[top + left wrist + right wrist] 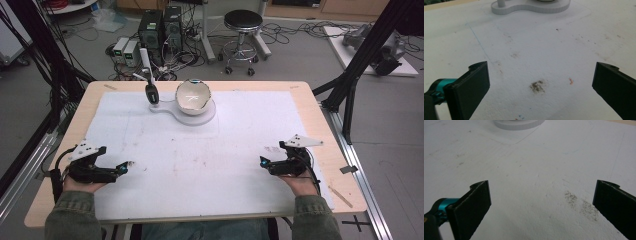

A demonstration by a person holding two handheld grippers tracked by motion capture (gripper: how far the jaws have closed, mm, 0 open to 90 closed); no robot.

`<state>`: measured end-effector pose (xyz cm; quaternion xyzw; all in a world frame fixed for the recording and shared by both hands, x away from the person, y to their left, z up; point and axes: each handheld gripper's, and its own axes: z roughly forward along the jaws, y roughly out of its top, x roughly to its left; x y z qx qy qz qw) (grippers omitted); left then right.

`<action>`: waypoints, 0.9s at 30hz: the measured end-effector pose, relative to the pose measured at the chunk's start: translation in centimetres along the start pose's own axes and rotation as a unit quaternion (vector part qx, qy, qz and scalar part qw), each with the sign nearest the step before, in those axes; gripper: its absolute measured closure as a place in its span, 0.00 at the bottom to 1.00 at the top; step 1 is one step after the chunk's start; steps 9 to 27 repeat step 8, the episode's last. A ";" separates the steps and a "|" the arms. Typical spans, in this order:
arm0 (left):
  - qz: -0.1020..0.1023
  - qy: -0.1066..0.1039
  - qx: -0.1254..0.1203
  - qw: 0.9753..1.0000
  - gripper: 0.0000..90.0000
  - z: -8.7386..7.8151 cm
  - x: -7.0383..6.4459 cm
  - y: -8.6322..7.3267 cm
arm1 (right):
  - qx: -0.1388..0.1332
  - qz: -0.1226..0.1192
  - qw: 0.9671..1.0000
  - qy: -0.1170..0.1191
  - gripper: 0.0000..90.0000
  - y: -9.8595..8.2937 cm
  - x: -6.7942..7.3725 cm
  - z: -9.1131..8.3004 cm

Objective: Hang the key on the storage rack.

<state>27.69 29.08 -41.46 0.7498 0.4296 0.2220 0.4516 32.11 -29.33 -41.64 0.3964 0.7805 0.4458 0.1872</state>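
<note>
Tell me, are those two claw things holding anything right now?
No, nothing is held. The left hand-held gripper and the right hand-held gripper both have their jaws wide apart over the white mat, far from the bowl on its stand.

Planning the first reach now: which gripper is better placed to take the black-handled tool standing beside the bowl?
Left, probably. The black-handled tool stands on the white stand's left lobe, left of the bowl, on the left gripper's side. The right gripper would reach across past the bowl. Both are open and empty.
</note>
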 end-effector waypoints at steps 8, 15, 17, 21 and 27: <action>-0.003 0.003 0.012 1.000 0.02 0.5 -0.1 -0.2 | 0.004 -0.002 1.000 0.000 0.01 -0.3 0.1 0.0; -0.003 0.003 0.012 1.000 0.02 0.5 -0.1 -0.2 | 0.004 -0.002 1.000 0.000 0.01 -0.3 0.1 0.0; -0.003 0.003 0.012 1.000 0.02 0.5 -0.1 -0.2 | 0.004 -0.002 1.000 0.000 0.01 -0.3 0.1 0.0; -0.003 0.003 0.012 1.000 0.02 0.5 -0.1 -0.2 | 0.004 -0.002 1.000 0.000 0.01 -0.3 0.1 0.0; -0.003 0.003 0.012 1.000 0.02 0.5 -0.1 -0.2 | 0.004 -0.002 1.000 0.000 0.01 -0.3 0.1 0.0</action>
